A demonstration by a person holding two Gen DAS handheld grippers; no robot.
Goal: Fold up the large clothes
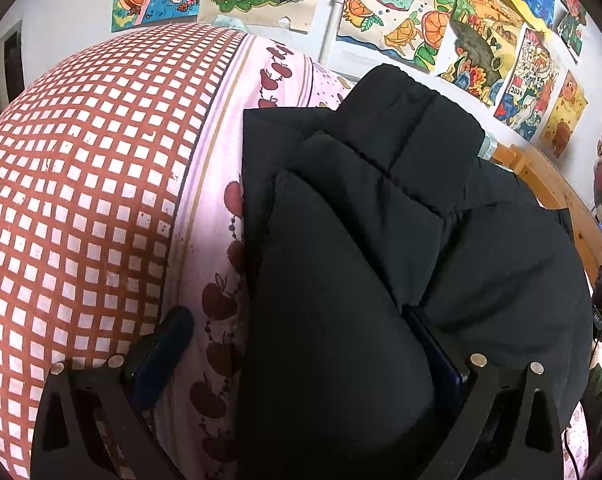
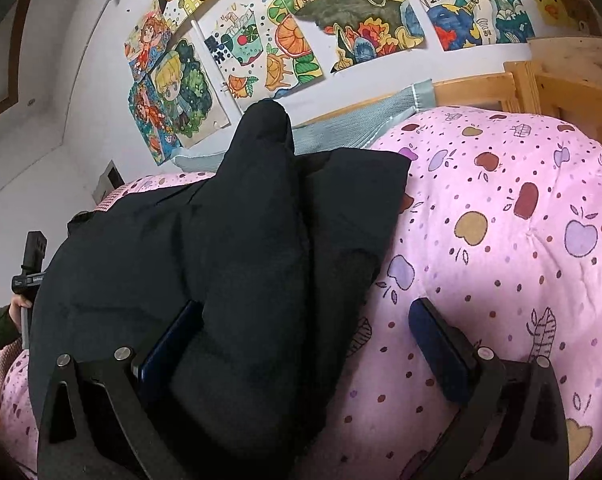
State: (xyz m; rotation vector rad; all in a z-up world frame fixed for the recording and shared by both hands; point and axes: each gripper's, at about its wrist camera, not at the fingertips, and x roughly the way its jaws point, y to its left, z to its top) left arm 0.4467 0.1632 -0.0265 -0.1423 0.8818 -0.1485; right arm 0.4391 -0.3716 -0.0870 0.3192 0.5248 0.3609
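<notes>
Bed (image 1: 81,184): covered by a red-and-white checked sheet on one side and a pink apple-print quilt (image 2: 501,232) on the other; a light wooden frame (image 2: 477,88) runs along the wall side.
Wall: hung with a row of bright children's drawings (image 2: 285,40) above the bed.
Jacket: a black puffer jacket (image 1: 381,240) lies on the bed over the pink quilt, partly folded, with a quilted sleeve laid across its body and one sleeve end rising towards the wall.
Left gripper (image 1: 301,356): low over the jacket's near edge; its fingers (image 1: 169,344) stand wide apart, one on the pink quilt, the other against a padded fold of the jacket.
Right gripper (image 2: 313,344): its fingers (image 2: 437,344) also stand wide apart, one against the jacket's sleeve fold, the other over the pink quilt beside it.
Person: a hand (image 2: 19,303) in a dark green sleeve holds the other gripper's handle at the left edge of the right wrist view.
</notes>
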